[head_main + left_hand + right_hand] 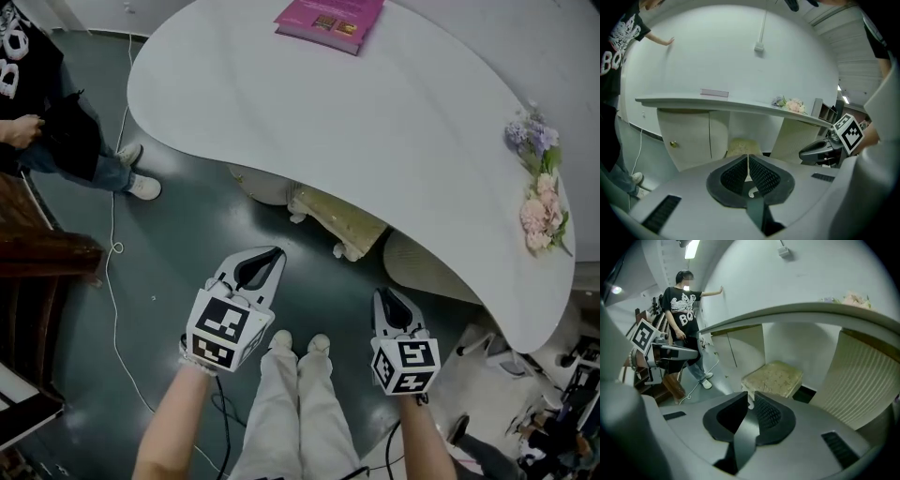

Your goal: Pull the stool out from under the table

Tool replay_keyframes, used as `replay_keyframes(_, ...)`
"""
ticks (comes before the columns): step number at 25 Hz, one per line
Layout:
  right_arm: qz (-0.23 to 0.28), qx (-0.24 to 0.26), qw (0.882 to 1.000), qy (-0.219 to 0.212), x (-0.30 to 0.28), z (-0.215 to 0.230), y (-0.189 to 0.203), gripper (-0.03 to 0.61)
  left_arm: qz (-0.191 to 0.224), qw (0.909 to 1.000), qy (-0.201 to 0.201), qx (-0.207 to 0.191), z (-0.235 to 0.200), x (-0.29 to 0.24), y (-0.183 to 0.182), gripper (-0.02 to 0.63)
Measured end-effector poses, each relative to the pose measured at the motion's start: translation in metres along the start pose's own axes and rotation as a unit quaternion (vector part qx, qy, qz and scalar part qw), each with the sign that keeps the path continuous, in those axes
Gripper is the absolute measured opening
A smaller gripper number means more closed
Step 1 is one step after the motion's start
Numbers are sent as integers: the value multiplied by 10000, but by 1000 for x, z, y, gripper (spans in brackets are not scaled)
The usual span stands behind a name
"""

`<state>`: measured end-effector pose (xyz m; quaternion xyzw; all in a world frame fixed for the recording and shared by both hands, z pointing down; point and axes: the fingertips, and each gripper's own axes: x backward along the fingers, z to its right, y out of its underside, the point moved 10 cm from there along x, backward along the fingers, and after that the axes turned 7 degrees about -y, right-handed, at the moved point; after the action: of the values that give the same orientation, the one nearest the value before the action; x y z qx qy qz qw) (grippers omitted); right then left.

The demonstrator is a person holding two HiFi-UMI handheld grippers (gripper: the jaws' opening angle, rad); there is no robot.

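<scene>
The stool (339, 223) has a beige cushion and white legs and stands tucked under the white curved table (375, 122). Both grippers hang above the dark floor in front of it, apart from it. My left gripper (274, 253) is shut and empty, and points at the stool's left side. My right gripper (383, 294) is also shut and empty, nearer the stool's right end. In the left gripper view the stool (740, 146) shows just beyond the shut left gripper (748, 157). In the right gripper view the stool (773, 377) lies ahead of the right gripper (751, 398).
A pink book (330, 21) and a bunch of flowers (539, 187) lie on the table. A person (56, 122) stands at the left by dark wooden furniture (37, 272). A white cable (112, 244) runs across the floor. A ribbed table support (862, 380) stands right of the stool.
</scene>
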<state>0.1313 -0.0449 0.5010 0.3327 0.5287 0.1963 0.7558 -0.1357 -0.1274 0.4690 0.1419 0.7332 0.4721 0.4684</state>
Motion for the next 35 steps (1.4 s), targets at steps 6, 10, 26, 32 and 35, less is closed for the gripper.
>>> replay_keyframes(6,-149,30,9999,-80,-36,25,18,146,-193,9993,264,190,-7,-49,25,69)
replay_keyframes(10,-252,-126,9995,-105,-60,45,26,200,-272,9986,294,357,-17,-81,35,112)
replay_keyframes(26,-233,-1096,9933,296,-159,113,57,255,-681,9970,130,354,-53,-204,74,192)
replay_keyframes(32,25,-1511,9883,198,-185,122,71,272,-779,9961,66,399,-68,-246,86,236)
replay_keyframes(35,227,-1797,9834,58,-192,123,73,276,-751,9956,54,551,-74,-262,86,239)
